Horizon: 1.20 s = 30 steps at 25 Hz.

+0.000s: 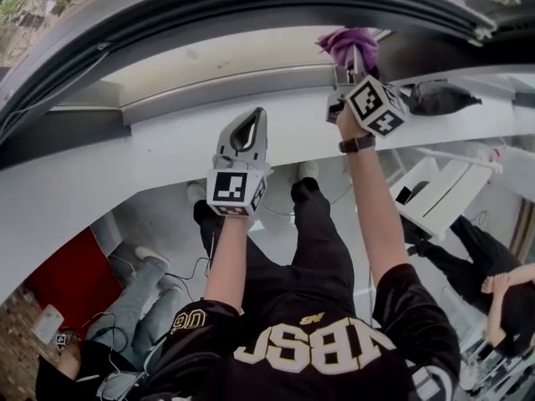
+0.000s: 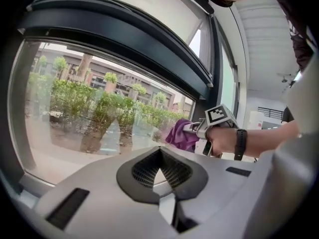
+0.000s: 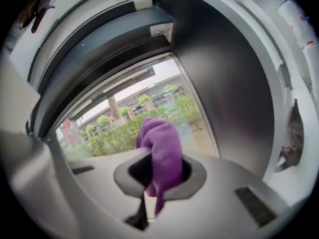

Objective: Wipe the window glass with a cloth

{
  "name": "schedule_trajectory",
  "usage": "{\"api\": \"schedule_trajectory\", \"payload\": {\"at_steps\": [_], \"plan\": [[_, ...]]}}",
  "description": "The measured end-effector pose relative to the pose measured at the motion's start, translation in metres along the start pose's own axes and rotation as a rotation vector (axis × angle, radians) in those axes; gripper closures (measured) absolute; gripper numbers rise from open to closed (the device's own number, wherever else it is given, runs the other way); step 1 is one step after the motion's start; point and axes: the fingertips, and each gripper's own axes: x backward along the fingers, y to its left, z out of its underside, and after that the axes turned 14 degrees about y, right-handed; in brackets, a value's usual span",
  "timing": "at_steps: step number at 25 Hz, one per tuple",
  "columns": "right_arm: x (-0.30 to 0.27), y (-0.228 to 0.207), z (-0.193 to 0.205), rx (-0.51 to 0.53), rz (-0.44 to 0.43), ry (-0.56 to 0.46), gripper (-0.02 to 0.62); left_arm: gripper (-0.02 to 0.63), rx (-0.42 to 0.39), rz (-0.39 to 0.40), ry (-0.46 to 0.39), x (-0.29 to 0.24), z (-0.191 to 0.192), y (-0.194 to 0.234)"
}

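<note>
The right gripper (image 3: pixel 158 172) has its fingers closed narrowly on a purple cloth (image 3: pixel 162 146). The cloth is bunched between them. Most of it bulges out past the fingertips, and a thin tail hangs back down behind the pads. Straight ahead of these fingers is the window glass (image 3: pixel 127 126), with green shrubs and buildings showing through it. The dark window frame (image 3: pixel 229 83) stands upright just to the right of the fingers.

In the left gripper view, the cloth is at the lower right corner of the pane, close beside the frame. It is very near the glass, but I cannot tell whether it touches it.

The left gripper (image 2: pixel 160 151) has its fingers drawn together at the tips, with only a small triangular gap behind them and nothing in it. The glass is in front of these fingers and apart from them. The cloth and the right gripper are off to their right and slightly higher.

In the head view, both grippers reach up over a white sill (image 1: pixel 167 140). The right fingers are farther forward than the left. A dark watch (image 1: pixel 358 144) is on the right wrist.
</note>
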Motion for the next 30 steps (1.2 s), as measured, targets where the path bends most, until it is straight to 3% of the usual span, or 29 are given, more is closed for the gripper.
{"api": "schedule_trajectory", "payload": {"at_steps": [4,10,15,19,21,24,27,30], "plan": [[-0.004,0.11,0.053,0.097,-0.211,0.089,0.558,0.588,0.024,-0.153,-0.08,0.061,-0.007,0.067],[-0.032,0.354,0.183,0.39,-0.54,0.272,0.558,0.588,0.024,-0.365,-0.101,0.179,-0.001,0.206],[-0.054,0.528,0.261,0.553,-0.738,0.283,0.558,0.588,0.034,-0.475,-0.094,0.269,0.019,0.288],[-0.068,0.624,0.312,0.663,-0.88,0.279,0.558,0.588,0.103,-0.548,-0.097,0.317,0.033,0.327],[-0.075,0.65,0.325,0.731,-0.905,0.261,0.558,0.588,0.112,-0.559,-0.097,0.328,0.036,0.336],[-0.096,0.647,0.319,0.768,-0.854,0.241,0.558,0.588,0.095,-0.553,-0.107,0.33,0.032,0.337],[-0.108,0.595,0.289,0.686,-0.767,0.234,0.558,0.588,0.108,-0.533,-0.123,0.312,0.032,0.319],[-0.107,0.516,0.248,0.598,-0.664,0.216,0.558,0.588,0.114,-0.461,-0.127,0.268,0.028,0.286]]}}
